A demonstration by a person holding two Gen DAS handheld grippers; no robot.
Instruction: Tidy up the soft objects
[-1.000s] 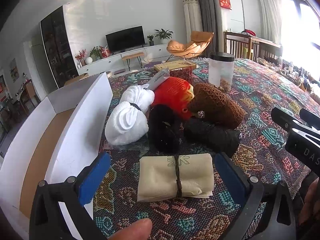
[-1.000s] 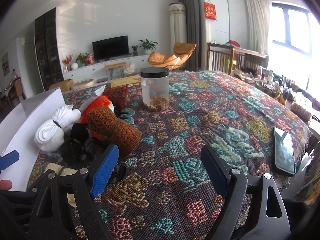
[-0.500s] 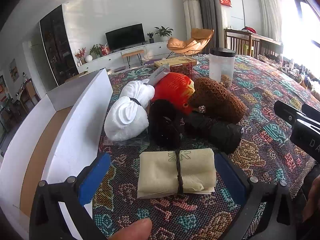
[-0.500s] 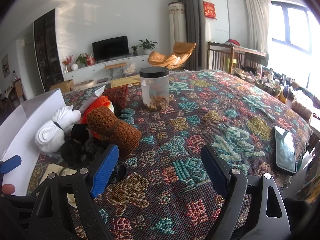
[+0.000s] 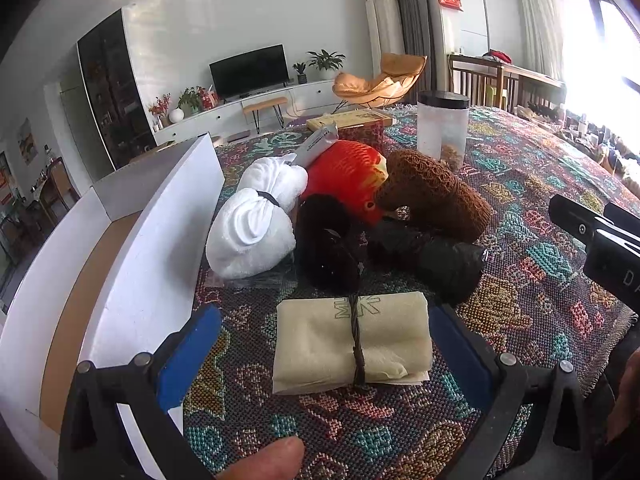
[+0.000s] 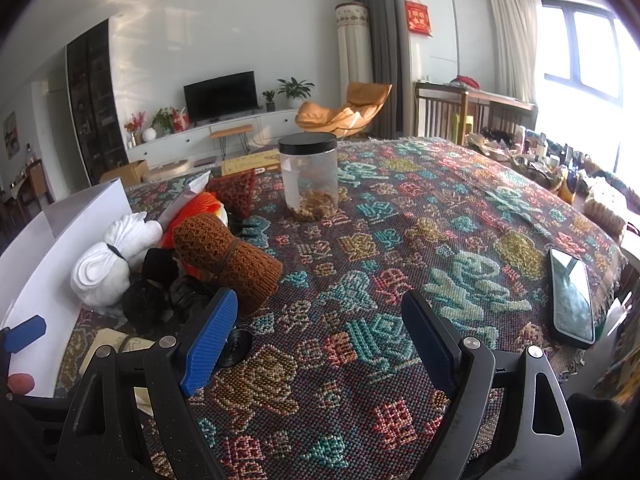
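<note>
Cream cloth bundle [image 5: 352, 344] sits nearer between the left gripper's [image 5: 324, 348] wide fingers; right gripper [image 6: 320, 344] unchanged, wide.

The left wrist camera sat low and close over the patterned cloth [image 5: 532, 280], looking forward between its own blue pads [image 5: 188, 354], with the folded beige cloth [image 5: 352, 344] right under the lens at 6 o'clock. The white box [image 5: 160, 240] ran along at 9 o'clock. The right wrist camera faced the same way from a spot further right, a bit higher. It caught that same pile at its 9 o'clock: the white bundle [image 6: 108, 264], the brown knit roll [image 6: 228, 260]. Both views shared the jar [image 6: 308, 176] and the television [image 6: 220, 94] at 12 o'clock.
</note>
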